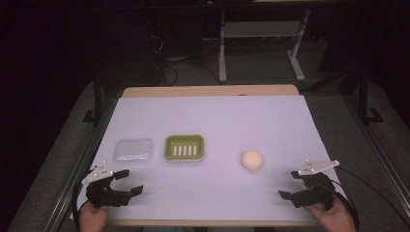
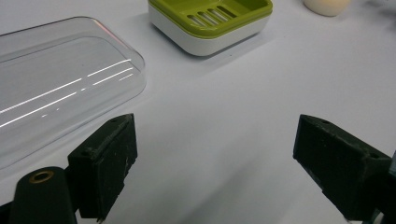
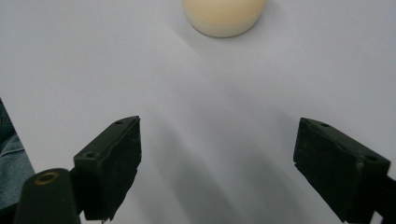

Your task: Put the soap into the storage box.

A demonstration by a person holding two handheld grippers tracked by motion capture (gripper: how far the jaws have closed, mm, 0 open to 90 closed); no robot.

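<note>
A green soap dish (image 1: 184,148) with a white base sits at the table's middle left, and shows in the left gripper view as the soap dish (image 2: 211,22). Left of it lies a clear plastic lid (image 1: 133,151), also the lid (image 2: 56,84) in that view. A round cream soap (image 1: 252,160) rests right of centre; the soap (image 3: 224,16) is ahead of the right jaws. My left gripper (image 1: 129,182) stands open near the front left edge, with nothing between its jaws (image 2: 215,163). My right gripper (image 1: 289,184) is open too, just short of the soap (image 3: 217,163).
A white sheet (image 1: 208,121) covers the wooden table. The table's front edge runs just under both hands. Behind the table stand a desk frame (image 1: 261,43) and cables on a dark floor.
</note>
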